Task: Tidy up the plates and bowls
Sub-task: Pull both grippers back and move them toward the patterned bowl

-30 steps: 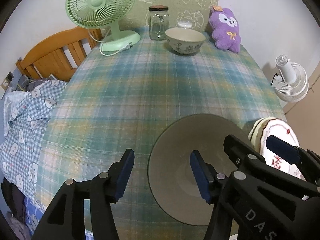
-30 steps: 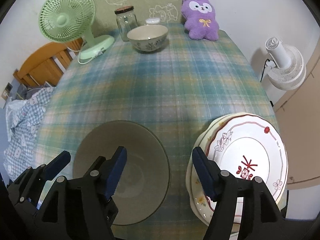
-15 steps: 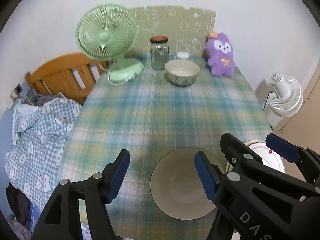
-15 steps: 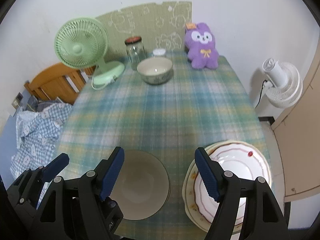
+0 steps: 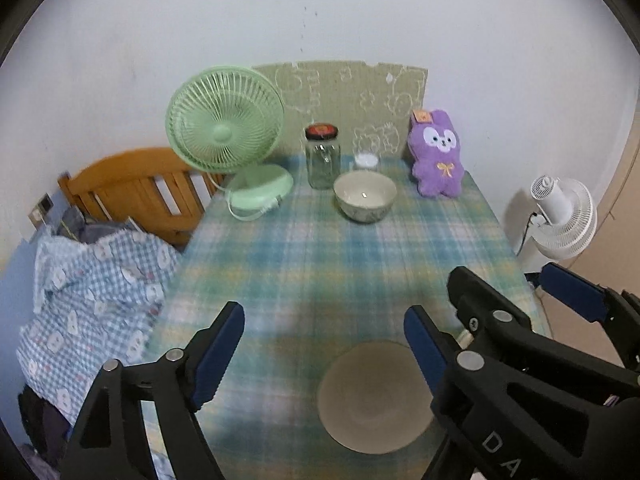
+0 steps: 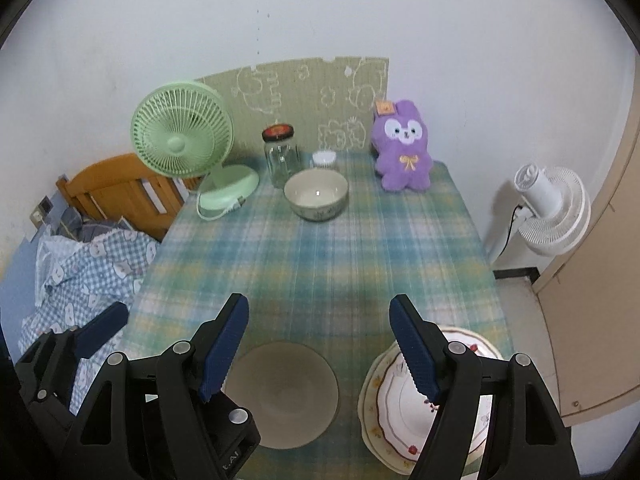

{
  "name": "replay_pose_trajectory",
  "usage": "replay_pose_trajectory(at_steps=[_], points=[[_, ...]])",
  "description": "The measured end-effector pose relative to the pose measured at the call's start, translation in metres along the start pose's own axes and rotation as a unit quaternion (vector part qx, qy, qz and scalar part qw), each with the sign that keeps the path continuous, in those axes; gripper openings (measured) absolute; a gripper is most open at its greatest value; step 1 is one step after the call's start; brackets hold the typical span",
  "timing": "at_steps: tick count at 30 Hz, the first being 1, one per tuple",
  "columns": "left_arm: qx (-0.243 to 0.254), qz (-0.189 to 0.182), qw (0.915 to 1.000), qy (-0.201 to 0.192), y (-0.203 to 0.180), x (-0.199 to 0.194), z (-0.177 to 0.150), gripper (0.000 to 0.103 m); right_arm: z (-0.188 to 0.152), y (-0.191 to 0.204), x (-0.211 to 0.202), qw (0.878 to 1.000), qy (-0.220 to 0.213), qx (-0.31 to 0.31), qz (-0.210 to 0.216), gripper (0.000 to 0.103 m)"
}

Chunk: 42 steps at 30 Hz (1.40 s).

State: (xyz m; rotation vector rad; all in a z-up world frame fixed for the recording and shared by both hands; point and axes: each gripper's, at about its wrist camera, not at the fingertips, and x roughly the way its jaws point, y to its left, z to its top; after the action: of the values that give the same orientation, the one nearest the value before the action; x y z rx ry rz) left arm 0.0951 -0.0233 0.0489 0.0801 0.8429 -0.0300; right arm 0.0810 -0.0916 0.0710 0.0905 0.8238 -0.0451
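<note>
A plain grey-beige bowl (image 5: 374, 398) (image 6: 286, 392) sits at the near edge of the plaid table. A stack of white floral plates (image 6: 404, 404) lies to its right. A second patterned bowl (image 5: 365, 196) (image 6: 316, 195) stands at the far end. My left gripper (image 5: 324, 354) is open and empty, raised above the table left of the grey bowl. My right gripper (image 6: 320, 346) is open and empty, raised between the grey bowl and the plates; it shows in the left wrist view at the right.
At the table's far end stand a green desk fan (image 5: 226, 140), a glass jar (image 5: 322, 160), a small white cup (image 5: 366, 159) and a purple plush (image 5: 438, 154). A wooden bed frame (image 5: 132, 188) and checked bedding (image 5: 92, 280) lie left. A white floor fan (image 6: 550, 208) stands right.
Both grippers have lifted up and back from the table, so the grey bowl and plates look smaller and lower. Both stay open and empty. Nothing on the table moved.
</note>
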Motion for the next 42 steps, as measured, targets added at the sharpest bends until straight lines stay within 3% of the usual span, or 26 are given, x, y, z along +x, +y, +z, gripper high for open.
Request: replay_pose_trajectory(at_steps=[9,22,31,42], points=[[0.019,-0.024,0.9994,-0.016,0.018,0.001,0.019,0.085,0.018,0.015,-0.005,0.999,-0.019,0.027,-0.028,0.077],[0.031,-0.043,0.9984,-0.018,0.016,0.035,0.044,0.085,0.043,0.019,0.031,0.998,-0.019,0.029,-0.048,0.077],[0.015,-0.037,0.9991,-0.017,-0.005,0.068,0.073,0.084,0.078,-0.002,0.069,0.999,-0.018,0.015,-0.03,0.077],[-0.021,-0.003,0.9997,-0.01,-0.027,0.112,0.105,0.082,0.12,-0.026,0.124,1.0,-0.013,-0.012,0.008,0.077]])
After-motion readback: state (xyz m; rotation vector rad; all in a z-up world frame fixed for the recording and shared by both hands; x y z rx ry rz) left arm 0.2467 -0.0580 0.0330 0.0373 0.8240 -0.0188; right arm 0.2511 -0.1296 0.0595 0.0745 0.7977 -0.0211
